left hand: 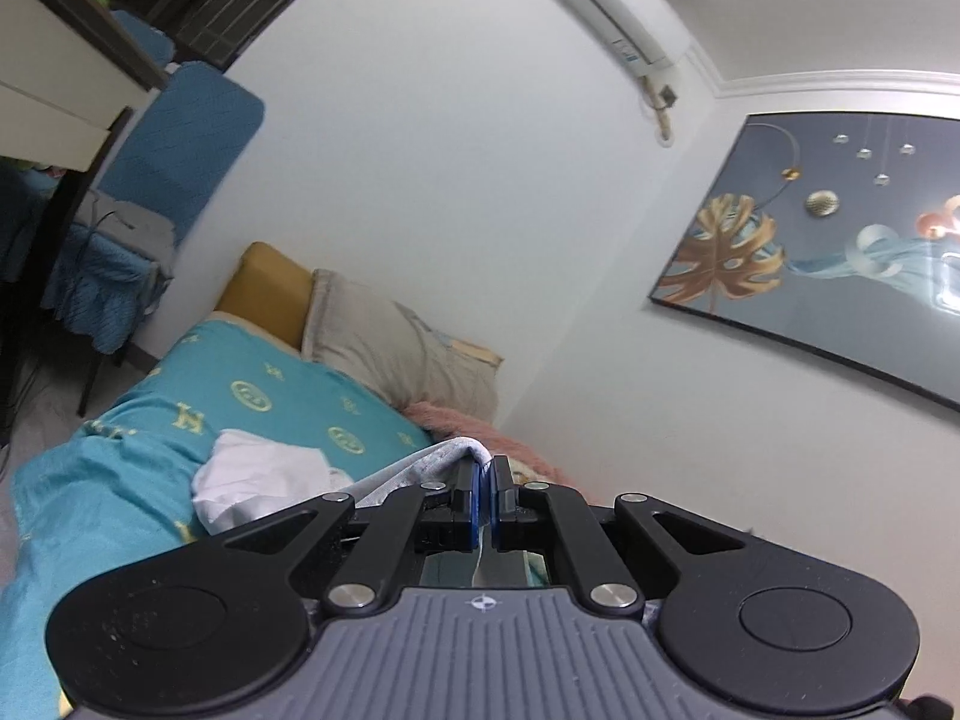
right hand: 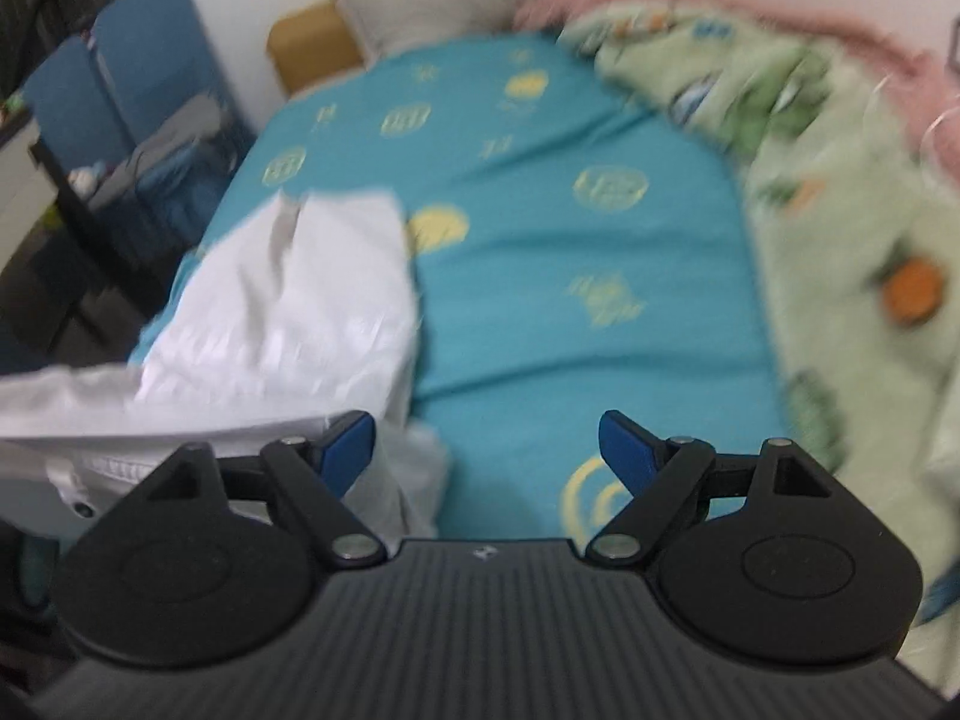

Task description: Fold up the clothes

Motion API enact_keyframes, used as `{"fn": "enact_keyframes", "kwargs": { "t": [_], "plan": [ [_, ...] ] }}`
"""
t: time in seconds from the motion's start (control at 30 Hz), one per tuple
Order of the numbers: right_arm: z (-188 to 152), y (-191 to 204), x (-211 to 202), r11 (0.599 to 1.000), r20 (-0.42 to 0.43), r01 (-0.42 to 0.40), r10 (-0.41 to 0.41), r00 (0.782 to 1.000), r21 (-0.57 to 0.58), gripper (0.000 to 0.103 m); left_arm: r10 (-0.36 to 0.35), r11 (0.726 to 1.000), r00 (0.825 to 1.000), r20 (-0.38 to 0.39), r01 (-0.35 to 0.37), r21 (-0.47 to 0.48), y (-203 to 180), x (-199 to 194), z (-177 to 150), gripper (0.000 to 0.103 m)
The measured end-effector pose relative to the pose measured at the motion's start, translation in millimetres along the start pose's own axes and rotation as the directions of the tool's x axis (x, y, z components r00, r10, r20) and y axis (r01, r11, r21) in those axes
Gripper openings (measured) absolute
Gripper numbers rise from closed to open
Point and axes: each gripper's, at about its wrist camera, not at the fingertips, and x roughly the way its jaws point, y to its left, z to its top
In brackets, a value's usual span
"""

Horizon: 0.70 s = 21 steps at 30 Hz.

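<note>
White cloth: a white garment (right hand: 282, 300) lies rumpled on the teal bedsheet (right hand: 540, 276), in the left half of the right wrist view, one part drawn up toward the lower left edge.
Gripped edge: in the left wrist view a pale fold (left hand: 432, 456) of what looks like the same garment rises to the left claw (left hand: 485, 495), just above the frame's lower centre.
Left claw: pressed together on that fold, the blue pads meeting with cloth between them.
Right claw: the right claw (right hand: 487, 450) stands wide apart with nothing between the fingers; only bedsheet shows in the gap.
Garment and right claw: the cloth passes just beside and under its left finger (right hand: 345, 447); whether they touch I cannot tell, as the picture is blurred.
Progress: early, I judge; the garment is bunched, no neat fold shows.
Left to do: a second grip, spreading it flat, then the folds.
Surroundings: a green patterned blanket (right hand: 840, 210) fills the right side, a pillow (left hand: 384, 342) sits at the bed's head.
</note>
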Motion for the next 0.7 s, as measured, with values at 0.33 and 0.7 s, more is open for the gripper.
{"fn": "enact_keyframes", "kwargs": {
  "t": [0.33, 0.7],
  "plan": [
    [-17, 30, 9, 0.970, -0.098, -0.221, 0.211, 0.973, -0.106, 0.078, 0.106, 0.991, 0.994, -0.022, -0.107, -0.085, 38, 13, 7, 0.003],
    [-28, 60, 14, 0.947, 0.001, -0.077, 0.081, 0.997, -0.313, 0.012, 0.181, 0.982, 0.981, -0.068, -0.183, -0.034, 41, 21, 5, 0.004]
  ]
}}
